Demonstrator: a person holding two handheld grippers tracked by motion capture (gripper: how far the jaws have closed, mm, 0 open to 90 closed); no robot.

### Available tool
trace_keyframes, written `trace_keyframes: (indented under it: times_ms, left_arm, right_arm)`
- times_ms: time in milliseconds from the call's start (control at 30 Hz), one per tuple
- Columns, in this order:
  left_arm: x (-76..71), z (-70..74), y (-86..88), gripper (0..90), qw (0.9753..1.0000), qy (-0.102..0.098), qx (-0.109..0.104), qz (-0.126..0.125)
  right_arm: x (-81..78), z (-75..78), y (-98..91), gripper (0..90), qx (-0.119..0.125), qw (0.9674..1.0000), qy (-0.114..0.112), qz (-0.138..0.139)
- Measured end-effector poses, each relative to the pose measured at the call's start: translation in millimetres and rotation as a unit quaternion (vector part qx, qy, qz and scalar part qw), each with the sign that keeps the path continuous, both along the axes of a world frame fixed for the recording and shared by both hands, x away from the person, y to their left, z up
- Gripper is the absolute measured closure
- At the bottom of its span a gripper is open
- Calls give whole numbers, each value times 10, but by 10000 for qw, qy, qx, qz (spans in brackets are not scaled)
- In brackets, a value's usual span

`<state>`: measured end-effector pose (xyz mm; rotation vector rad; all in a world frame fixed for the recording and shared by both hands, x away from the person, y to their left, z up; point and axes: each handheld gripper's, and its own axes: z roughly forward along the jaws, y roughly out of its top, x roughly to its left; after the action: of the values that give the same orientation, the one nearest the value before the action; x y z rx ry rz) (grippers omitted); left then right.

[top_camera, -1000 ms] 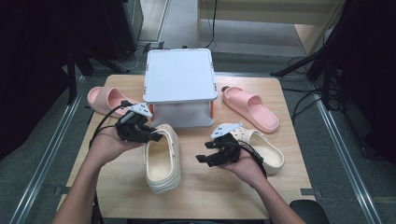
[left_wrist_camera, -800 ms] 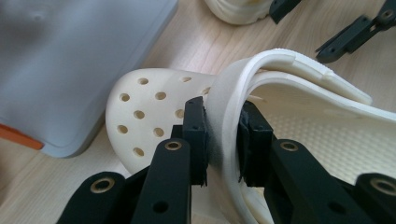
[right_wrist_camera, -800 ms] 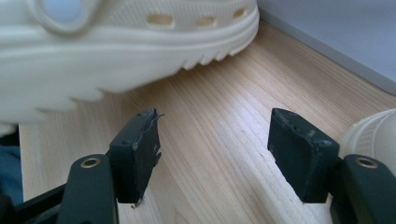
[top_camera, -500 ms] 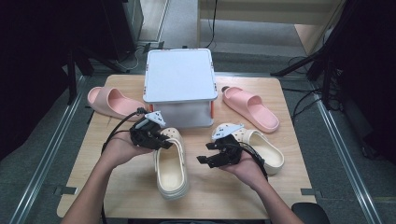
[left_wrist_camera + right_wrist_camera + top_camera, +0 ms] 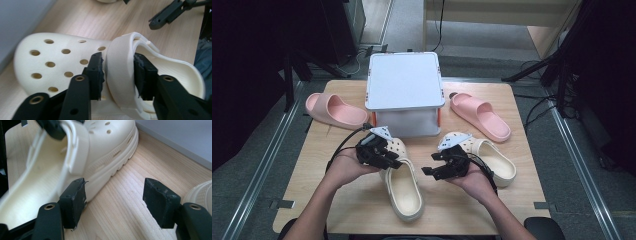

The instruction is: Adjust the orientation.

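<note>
The cream clog (image 5: pixel 401 186) lies flat on the table (image 5: pixel 312 170), long axis running near to far, its holed toe toward the grey box (image 5: pixel 404 92). The left claw (image 5: pixel 384 159) straddles its strap, jaws just opening; the right claw (image 5: pixel 432 167) gapes empty beside it.

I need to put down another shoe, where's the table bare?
Bare wood: the near left corner of the table, below the pink slipper, and the near right corner. It is crowded mid-table around the cream clog and the box.
</note>
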<state>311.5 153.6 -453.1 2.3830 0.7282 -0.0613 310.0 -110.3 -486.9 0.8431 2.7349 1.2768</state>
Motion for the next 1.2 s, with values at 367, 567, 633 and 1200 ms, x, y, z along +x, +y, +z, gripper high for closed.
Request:
trace_keyframes:
  times_ms: [367,567,633,1200]
  left_arm:
    - [-56,134,77,551,9993,-39,-314,198]
    - [-58,183,276,615,9978,-78,-458,470]
    - [-40,174,375,688,9962,-30,-577,655]
    - [-111,-128,727,846,9877,-100,-592,1445]
  right_arm:
    - [-14,20,-11,360,69,9999,-97,44]
    - [-20,15,7,375,96,9999,-89,89]
    - [-26,14,16,388,101,9999,-52,89]
    - [-31,-7,168,767,146,9982,46,579]
